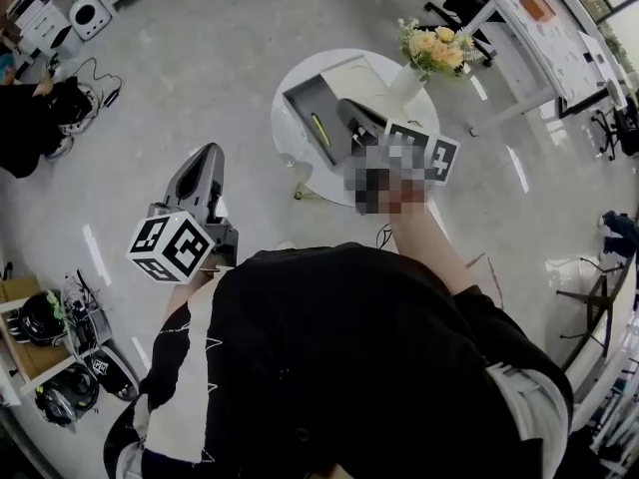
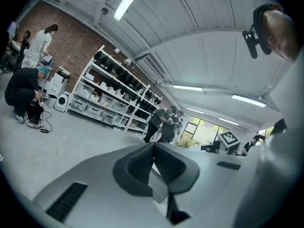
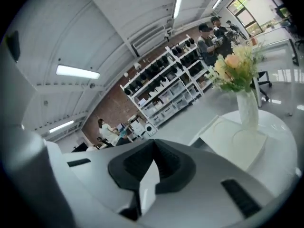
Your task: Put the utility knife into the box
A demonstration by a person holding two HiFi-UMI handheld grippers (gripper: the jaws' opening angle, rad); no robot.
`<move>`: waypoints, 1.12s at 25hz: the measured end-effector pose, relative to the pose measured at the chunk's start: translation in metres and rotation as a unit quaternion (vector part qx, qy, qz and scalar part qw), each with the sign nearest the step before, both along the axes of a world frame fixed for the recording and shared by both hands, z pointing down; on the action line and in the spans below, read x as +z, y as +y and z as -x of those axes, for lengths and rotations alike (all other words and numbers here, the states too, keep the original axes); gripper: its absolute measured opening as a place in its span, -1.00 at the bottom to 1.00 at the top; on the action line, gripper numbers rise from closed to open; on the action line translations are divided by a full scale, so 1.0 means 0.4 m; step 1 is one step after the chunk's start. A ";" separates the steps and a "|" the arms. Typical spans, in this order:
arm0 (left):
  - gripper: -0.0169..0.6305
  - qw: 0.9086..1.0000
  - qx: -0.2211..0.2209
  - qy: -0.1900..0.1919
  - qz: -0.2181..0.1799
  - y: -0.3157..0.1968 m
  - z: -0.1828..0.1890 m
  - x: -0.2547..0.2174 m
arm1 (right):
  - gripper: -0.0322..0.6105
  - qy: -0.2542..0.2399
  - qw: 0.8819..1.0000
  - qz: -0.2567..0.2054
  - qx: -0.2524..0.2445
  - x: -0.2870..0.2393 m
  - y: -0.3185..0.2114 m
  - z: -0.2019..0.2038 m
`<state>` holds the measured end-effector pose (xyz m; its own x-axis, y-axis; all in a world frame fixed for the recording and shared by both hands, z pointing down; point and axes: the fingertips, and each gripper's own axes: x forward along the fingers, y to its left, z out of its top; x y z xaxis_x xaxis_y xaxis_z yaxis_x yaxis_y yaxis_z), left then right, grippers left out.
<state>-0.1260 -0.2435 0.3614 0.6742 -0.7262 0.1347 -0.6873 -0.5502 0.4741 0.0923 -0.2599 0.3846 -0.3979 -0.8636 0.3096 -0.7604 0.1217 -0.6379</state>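
Left gripper point(image 1: 210, 154) and right gripper point(image 1: 348, 110) jaws are seen closed, empty; the box point(image 1: 303, 103), upper centre, could be knocked by the latter.

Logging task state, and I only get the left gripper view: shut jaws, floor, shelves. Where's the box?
Observer: In the head view the grey box sits open on a white round table.
Operator: Knife?
Observer: A slim yellow-green item lies inside the box. It is probably the utility knife, but it is too small to be sure.
Operator: Right side?
Observer: The right hand-held gripper is shut with nothing between its jaws, and it hangs over the table beside the box.
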 end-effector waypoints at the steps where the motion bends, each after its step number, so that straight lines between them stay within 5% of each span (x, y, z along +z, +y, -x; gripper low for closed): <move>1: -0.91 1.000 0.004 0.000 -0.002 0.001 -0.019 -0.006 | -0.88 -0.014 1.000 -0.022 0.001 -0.034 0.001 -0.007; 7: -0.91 1.000 0.022 0.005 -0.021 0.017 -0.130 -0.051 | -0.89 -0.068 0.992 -0.108 -0.018 -0.181 0.033 -0.048; 17: -0.91 0.999 0.010 -0.013 -0.031 0.086 -0.268 -0.091 | -0.89 0.117 0.985 -0.126 -0.012 -0.188 0.120 -0.155; 28: -0.91 0.999 -0.015 -0.012 -0.032 0.218 -0.367 -0.086 | -0.89 0.120 0.985 -0.107 -0.058 -0.137 0.227 -0.232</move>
